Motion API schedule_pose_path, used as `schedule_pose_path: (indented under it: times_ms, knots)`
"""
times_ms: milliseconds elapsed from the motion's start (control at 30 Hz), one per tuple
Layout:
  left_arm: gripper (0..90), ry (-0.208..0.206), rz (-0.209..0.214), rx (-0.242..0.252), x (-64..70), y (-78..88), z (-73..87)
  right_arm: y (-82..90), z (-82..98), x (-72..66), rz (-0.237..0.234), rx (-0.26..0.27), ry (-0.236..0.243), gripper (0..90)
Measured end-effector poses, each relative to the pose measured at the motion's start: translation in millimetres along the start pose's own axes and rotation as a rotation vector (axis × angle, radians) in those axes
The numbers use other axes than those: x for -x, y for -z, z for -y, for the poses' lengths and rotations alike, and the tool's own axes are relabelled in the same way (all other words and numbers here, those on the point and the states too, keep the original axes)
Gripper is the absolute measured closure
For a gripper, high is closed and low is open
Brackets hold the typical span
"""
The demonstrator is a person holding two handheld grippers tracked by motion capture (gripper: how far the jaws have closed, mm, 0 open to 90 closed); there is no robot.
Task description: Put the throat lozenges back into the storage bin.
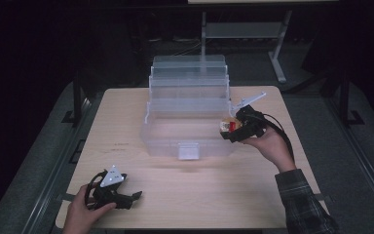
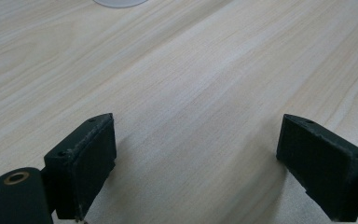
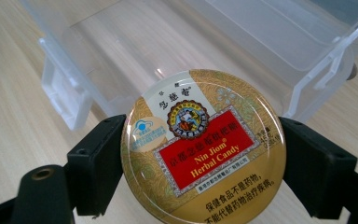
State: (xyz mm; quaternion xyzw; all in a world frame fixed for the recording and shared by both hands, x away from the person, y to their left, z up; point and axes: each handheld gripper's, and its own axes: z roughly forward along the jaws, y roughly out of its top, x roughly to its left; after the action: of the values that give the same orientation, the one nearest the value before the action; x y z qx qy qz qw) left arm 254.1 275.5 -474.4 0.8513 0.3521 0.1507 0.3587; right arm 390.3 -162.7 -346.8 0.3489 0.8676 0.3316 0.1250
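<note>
The right hand-held gripper (image 1: 230, 127) pinches a round candy tin (image 3: 204, 147) at the clear box's (image 1: 190, 114) rim — it should keep level, clear the wall, then lower; the left hand-held gripper (image 1: 126, 198) rests spread on the surface (image 1: 195, 195).

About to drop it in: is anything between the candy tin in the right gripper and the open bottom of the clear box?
Nothing visible: the candy tin, clamped in the right gripper, sits at the clear box's right wall, whose bottom compartment looks open.

spread tool (image 2: 196, 163) over wooden table (image 2: 205, 74)
</note>
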Motion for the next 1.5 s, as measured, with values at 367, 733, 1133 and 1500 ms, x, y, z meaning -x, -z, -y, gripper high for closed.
schedule_pose_path:
  times_ms: [367,733,1133,1500]
  knots:
    - [11.0,0.000,0.000,0.000,0.0,0.0,0.0,-15.4,-10.7,3.1,0.005,-0.008,0.009,19.6]
    - [11.0,0.000,0.000,0.000,0.0,0.0,0.0,-30.1,-9.1,6.0,-0.005,-0.033,0.005,19.5]
    - [11.0,0.000,0.000,0.000,0.0,0.0,0.0,-35.6,-7.3,5.1,-0.010,-0.053,0.004,19.2]
    - [11.0,-0.001,0.000,0.000,0.0,0.0,0.0,-33.7,-6.2,5.7,-0.014,-0.051,0.001,18.4]
